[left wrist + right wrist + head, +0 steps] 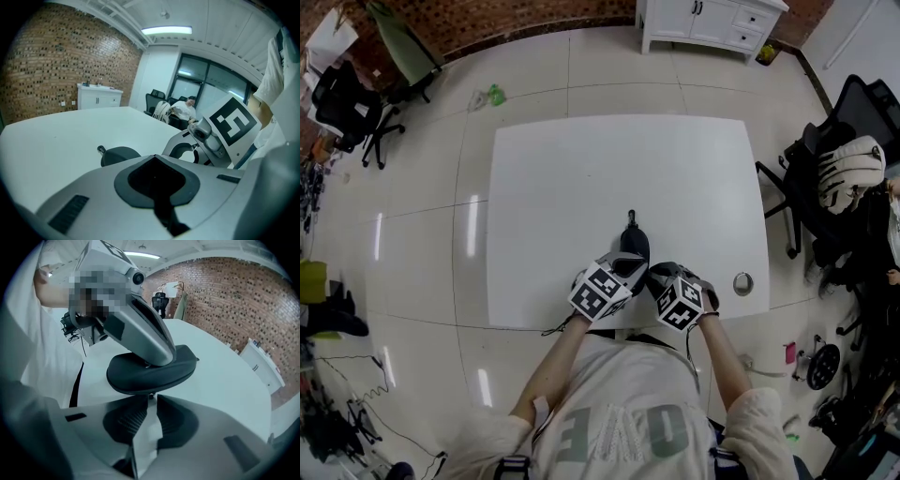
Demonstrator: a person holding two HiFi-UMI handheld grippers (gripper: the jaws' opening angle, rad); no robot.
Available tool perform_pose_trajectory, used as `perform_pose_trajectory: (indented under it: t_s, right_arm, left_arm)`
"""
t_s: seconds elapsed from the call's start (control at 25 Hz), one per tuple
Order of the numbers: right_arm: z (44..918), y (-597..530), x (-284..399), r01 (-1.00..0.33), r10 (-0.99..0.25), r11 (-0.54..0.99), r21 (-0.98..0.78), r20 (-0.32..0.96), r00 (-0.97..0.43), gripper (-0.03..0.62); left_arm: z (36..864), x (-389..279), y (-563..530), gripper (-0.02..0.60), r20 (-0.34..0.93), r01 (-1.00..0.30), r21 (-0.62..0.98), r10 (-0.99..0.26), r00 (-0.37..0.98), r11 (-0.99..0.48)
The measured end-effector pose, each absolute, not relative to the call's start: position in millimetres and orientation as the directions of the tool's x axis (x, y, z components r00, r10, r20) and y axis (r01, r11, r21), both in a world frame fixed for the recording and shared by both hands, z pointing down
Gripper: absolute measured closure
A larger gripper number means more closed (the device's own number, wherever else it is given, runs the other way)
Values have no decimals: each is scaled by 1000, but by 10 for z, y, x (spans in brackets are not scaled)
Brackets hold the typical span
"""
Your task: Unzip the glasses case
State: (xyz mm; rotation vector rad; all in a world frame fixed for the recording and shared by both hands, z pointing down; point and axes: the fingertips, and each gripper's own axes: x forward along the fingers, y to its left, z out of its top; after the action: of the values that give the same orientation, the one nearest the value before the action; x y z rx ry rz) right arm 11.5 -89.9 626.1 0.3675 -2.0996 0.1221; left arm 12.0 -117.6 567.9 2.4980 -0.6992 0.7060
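A dark oval glasses case (634, 246) lies on the white table (581, 178) near its front edge, with a small loop at its far end. My left gripper (622, 269) reaches it from the left and is shut on its near part; in the right gripper view one grey finger (145, 336) presses on the case's (154, 373) top. My right gripper (150, 401) stands open just in front of the case's edge. The small zipper pull (150, 395) sits at its fingertips, with a gap between the pads. In the left gripper view the case (119, 154) shows beyond my jaws.
A small round object (742, 282) lies on the table at the front right. Office chairs (834, 178) stand to the right of the table, another chair (352, 108) at the far left. A white cabinet (712, 23) stands against the back wall.
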Motion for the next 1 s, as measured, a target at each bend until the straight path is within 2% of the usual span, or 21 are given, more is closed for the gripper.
perform_pose_trajectory:
  t_s: [0.12,0.16,0.32,0.4,0.64,0.84,0.92,1.0]
  right_arm:
    - [6249,-888,117,-382,-297,918,106,822,-486,536]
    - [6247,-880,120,-409,-328,904,123,814,-480,563]
    - [6242,-921,183,-541,-428,829,145,787,-445,565]
    - [6249,-973,216,-575,-468,800,172,778,-419,595]
    - [6251,-983,225,-480,-467,840,253,789,-400,595]
    - [6077,-1364,380,-510,-521,807,298,766,-376,597]
    - [5986,-1449,386,-451,-453,857,249,781,-430,597]
    - [5974,-1314,335,-341,-331,925,169,800,-501,596]
  left_arm:
    - [5677,125,-1181,578,575,-577,276,-348,740,-769]
    - [5679,129,-1181,578,576,-578,276,-349,739,-768]
    - [5689,143,-1184,578,579,-580,278,-349,737,-765]
    - [5688,144,-1190,578,576,-580,281,-349,739,-764]
    - [5699,141,-1180,578,588,-579,262,-348,730,-772]
    - [5691,207,-1159,578,614,-546,221,-319,722,-808]
    - [5690,223,-1161,578,609,-543,222,-320,726,-810]
    - [5692,212,-1172,578,603,-552,235,-325,729,-800]
